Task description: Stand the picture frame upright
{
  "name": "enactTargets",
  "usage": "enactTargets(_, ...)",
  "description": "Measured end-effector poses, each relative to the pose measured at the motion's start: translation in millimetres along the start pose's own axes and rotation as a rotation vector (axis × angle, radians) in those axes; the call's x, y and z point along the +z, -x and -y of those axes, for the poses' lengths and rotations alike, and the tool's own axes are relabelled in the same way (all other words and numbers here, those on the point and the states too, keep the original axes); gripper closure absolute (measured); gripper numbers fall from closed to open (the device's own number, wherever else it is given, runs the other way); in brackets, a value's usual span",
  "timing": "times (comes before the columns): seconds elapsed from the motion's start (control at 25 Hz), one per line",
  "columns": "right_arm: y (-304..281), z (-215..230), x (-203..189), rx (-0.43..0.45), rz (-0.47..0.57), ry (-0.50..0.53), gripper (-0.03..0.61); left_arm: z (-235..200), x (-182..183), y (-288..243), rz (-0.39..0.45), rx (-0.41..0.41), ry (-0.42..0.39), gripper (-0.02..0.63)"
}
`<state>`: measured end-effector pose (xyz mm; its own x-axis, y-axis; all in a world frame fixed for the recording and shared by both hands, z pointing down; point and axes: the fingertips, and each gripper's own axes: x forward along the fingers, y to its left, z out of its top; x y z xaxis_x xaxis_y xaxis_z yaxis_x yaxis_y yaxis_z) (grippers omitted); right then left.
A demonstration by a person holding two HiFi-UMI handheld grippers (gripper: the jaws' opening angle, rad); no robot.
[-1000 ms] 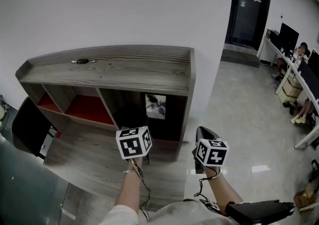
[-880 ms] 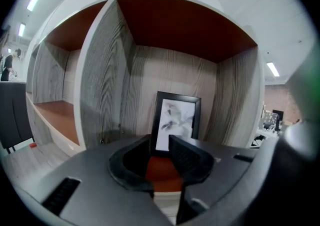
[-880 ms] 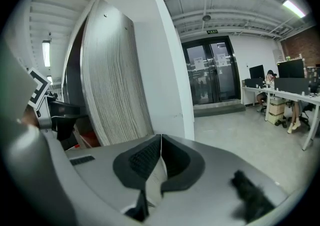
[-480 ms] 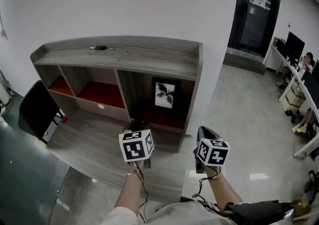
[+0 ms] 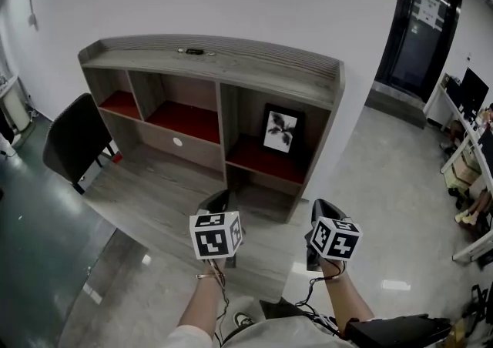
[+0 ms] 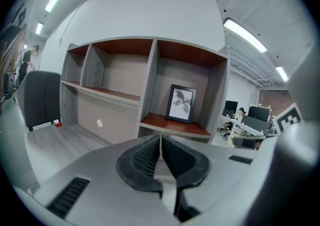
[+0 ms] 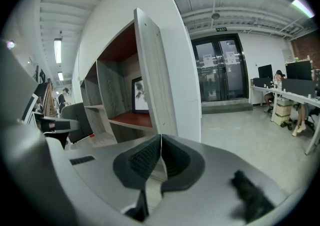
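Note:
The black picture frame (image 5: 281,129) with a leaf print stands upright, leaning back, on the red shelf of the right compartment; it shows in the left gripper view (image 6: 181,103) and the right gripper view (image 7: 139,95) too. My left gripper (image 5: 218,200) hangs over the desk, well short of the frame. Its jaws (image 6: 160,140) are closing, tips together, nothing between them. My right gripper (image 5: 318,212) hovers off the desk's right end, its pads (image 7: 160,140) pressed together and empty.
The grey wooden shelf unit (image 5: 208,61) sits on a wooden desk (image 5: 154,200), with a small dark object (image 5: 192,51) on its top. A black chair (image 5: 73,142) stands at the left. Glass doors (image 5: 427,23) and office desks lie to the right.
The head view has pulled back and swung, so the shelf unit and frame sit higher and further right. Both grippers stay low in front, a little farther from the shelf.

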<state>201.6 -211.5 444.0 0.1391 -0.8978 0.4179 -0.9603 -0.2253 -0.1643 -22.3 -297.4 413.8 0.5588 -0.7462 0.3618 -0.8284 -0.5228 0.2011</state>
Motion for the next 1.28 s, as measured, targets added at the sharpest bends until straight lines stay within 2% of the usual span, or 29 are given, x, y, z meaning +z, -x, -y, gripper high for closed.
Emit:
enactTargets(0.28, 5, -17, -11, 0.035, -0.014, 0.019, 0.546, -7, -28, 20, -0.007, -0.003, 0.048, 0.601)
enactTargets(0.52, 3, -18, -13, 0.062, -0.015, 0.033, 0.546, 2, -47, 20, -0.046, 0.005, 0.047, 0.601)
enactTargets(1.04, 0, -13, -8, 0.119, -0.015, 0.055, 0.546, 20, -38, 8, -0.065, 0.053, 0.003, 0.601)
enactTargets(1.28, -1, -16, -4, 0.115, -0.026, 0.139, 0.548, 22, -35, 3, -0.061, 0.055, 0.005, 0.601)
